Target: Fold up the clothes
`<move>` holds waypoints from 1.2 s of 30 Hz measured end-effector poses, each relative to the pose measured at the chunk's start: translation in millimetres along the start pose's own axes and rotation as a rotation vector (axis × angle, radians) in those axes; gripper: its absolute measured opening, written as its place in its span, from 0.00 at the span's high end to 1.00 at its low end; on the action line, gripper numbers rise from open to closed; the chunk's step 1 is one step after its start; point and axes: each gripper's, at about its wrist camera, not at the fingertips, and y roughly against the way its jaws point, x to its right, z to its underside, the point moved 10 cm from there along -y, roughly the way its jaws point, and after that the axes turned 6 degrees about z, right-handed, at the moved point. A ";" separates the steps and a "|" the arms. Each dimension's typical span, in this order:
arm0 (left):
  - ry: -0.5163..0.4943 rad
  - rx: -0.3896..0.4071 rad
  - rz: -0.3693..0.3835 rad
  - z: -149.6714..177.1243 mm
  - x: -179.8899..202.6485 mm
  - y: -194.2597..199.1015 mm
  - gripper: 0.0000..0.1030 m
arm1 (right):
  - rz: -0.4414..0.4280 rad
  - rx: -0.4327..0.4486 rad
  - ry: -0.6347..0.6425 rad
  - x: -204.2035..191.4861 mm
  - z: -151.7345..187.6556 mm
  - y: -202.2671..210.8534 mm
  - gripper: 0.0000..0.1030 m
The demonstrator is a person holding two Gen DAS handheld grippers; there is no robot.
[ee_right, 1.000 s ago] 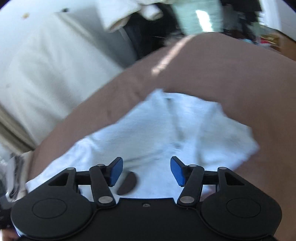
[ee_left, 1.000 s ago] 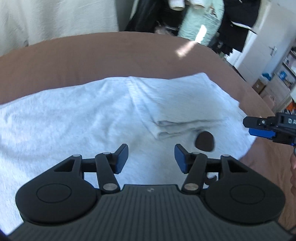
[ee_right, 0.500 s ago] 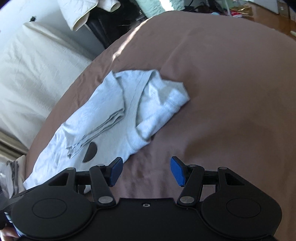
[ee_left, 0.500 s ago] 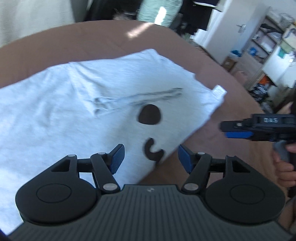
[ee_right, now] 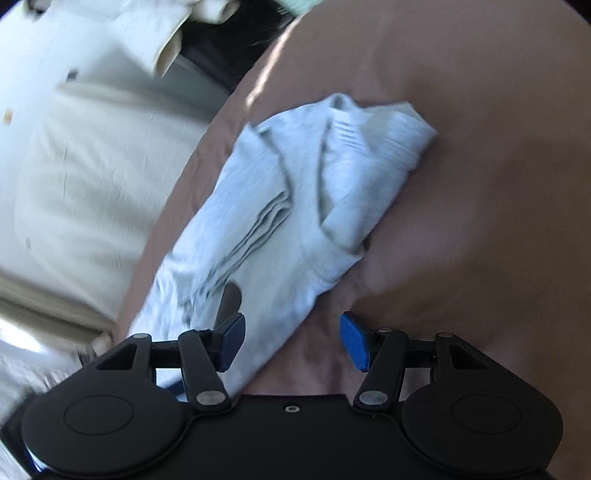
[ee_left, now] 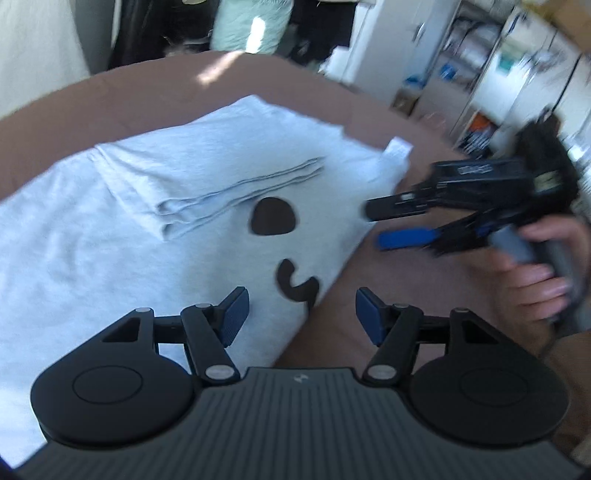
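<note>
A light grey T-shirt (ee_left: 110, 236) with dark printed shapes (ee_left: 273, 218) lies flat on the brown bed cover (ee_left: 147, 107), one sleeve folded over its chest. My left gripper (ee_left: 299, 317) hovers open over the shirt's near right edge, with nothing pinched. At the right of the left wrist view, a hand (ee_left: 535, 273) holds my right gripper (ee_left: 376, 225) just off the shirt's edge. In the right wrist view the right gripper (ee_right: 291, 339) is open low over the shirt (ee_right: 295, 206), whose collar edge lies below the fingers, with the far sleeve bunched up.
Pale bedding (ee_right: 74, 166) lies beside the brown bed cover (ee_right: 461, 184) on the left. Hanging clothes (ee_left: 251, 26) and shelves (ee_left: 517, 74) stand beyond the bed's far and right sides.
The left wrist view has swung from the shirt's middle to its right edge, and the left jaws stand slightly wider. The right gripper has rolled and dropped closer to the shirt's collar edge.
</note>
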 end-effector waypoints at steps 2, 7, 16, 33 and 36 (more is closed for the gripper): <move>0.002 0.009 -0.017 0.3 -4.4 -1.6 0.38 | -0.037 0.021 -0.052 0.5 -4.4 -6.6 0.39; -0.018 0.010 -0.039 -0.5 -8.3 -9.7 0.38 | -0.011 0.093 -0.074 -8.6 -35.0 -26.0 0.38; 0.059 0.059 -0.003 -8.8 -24.9 -16.9 0.39 | 0.086 0.194 0.037 -36.8 -76.1 -59.5 0.82; 0.392 0.291 -0.339 -34.0 -157.9 180.6 0.40 | 0.020 0.294 1.071 -310.1 55.5 -26.2 0.85; 0.478 0.300 -0.408 0.4 -174.5 228.6 0.42 | -0.080 0.165 1.156 -346.6 114.8 -48.4 0.85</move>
